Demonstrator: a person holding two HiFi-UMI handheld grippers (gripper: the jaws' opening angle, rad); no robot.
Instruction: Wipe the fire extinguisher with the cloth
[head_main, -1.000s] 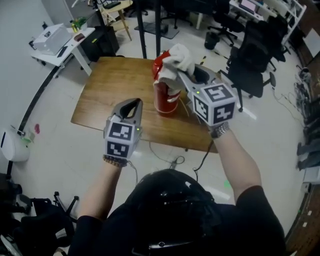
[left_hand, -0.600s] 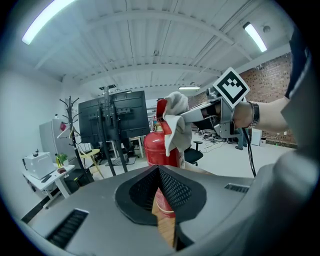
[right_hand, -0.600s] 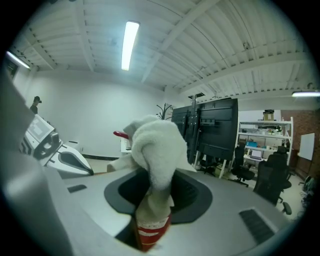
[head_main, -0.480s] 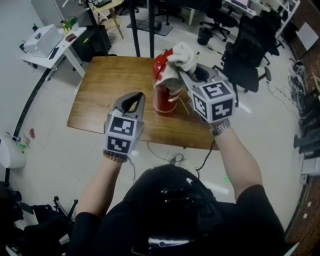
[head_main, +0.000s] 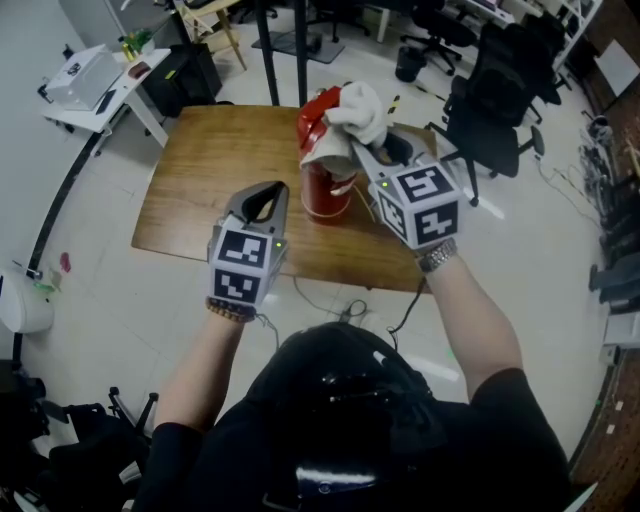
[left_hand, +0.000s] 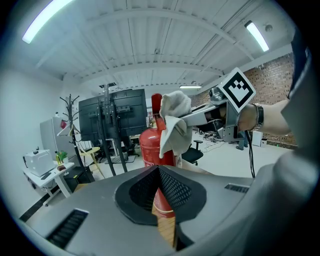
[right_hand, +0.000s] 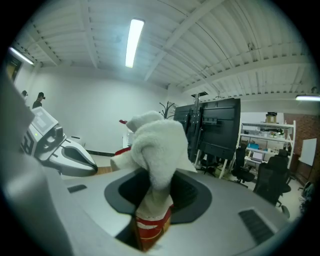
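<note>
A red fire extinguisher (head_main: 325, 185) stands upright on the wooden table (head_main: 210, 170), right of its middle. A white cloth (head_main: 356, 112) is draped over the extinguisher's top and right shoulder. My right gripper (head_main: 362, 152) is shut on that cloth, reaching in from the right. In the right gripper view the cloth (right_hand: 156, 145) bulges up out of the jaws, with the extinguisher (right_hand: 149, 227) below. My left gripper (head_main: 268, 196) hovers over the table's front edge, jaws together and empty, apart from the extinguisher (left_hand: 151, 145). The left gripper view also shows the cloth (left_hand: 175, 125) and the right gripper (left_hand: 197, 116).
Black office chairs (head_main: 490, 110) stand behind the table at the right. A white side table (head_main: 100, 85) is at the back left, and black stand poles (head_main: 268, 50) rise behind the table. A cable (head_main: 350, 310) hangs below the front edge.
The right gripper has shifted the cloth a little to the left over the extinguisher's top. The left gripper has hardly moved.
</note>
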